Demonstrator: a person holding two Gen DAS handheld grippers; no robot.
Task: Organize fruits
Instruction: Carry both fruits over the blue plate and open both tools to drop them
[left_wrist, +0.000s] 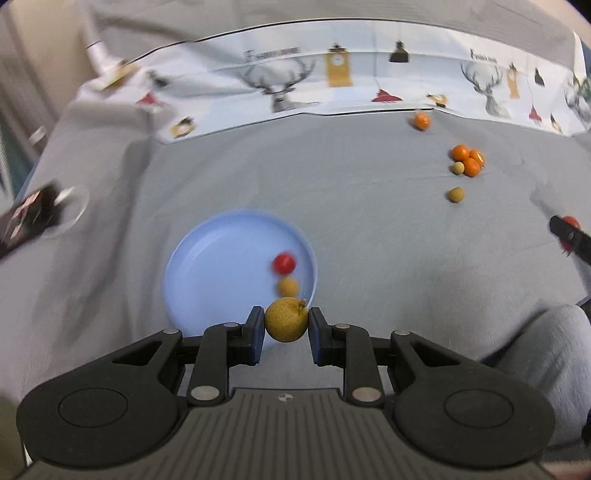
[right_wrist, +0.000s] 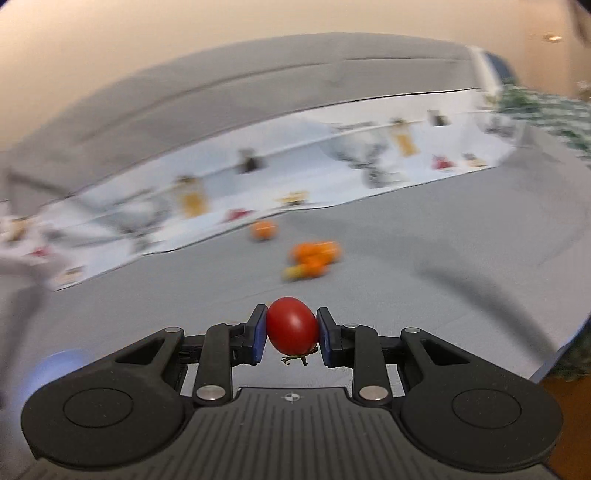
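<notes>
My left gripper (left_wrist: 286, 323) is shut on a round yellow-brown fruit (left_wrist: 286, 320), held over the near rim of a light blue plate (left_wrist: 207, 266). The plate holds a red tomato (left_wrist: 284, 263) and a small yellow-brown fruit (left_wrist: 288, 286). My right gripper (right_wrist: 291, 328) is shut on a red tomato (right_wrist: 291, 325) above the grey cloth; it also shows at the right edge of the left wrist view (left_wrist: 569, 230). A cluster of orange fruits (left_wrist: 467, 158) lies far right, with one lone orange fruit (left_wrist: 421, 120) and two small yellow-brown fruits (left_wrist: 456, 194) nearby.
A grey cloth (left_wrist: 369, 229) covers the table. A white cloth with deer prints (left_wrist: 332, 81) lies along the far side. A dark object with a clear lid (left_wrist: 40, 214) sits at the left edge. The table's right edge (right_wrist: 554, 358) shows in the right wrist view.
</notes>
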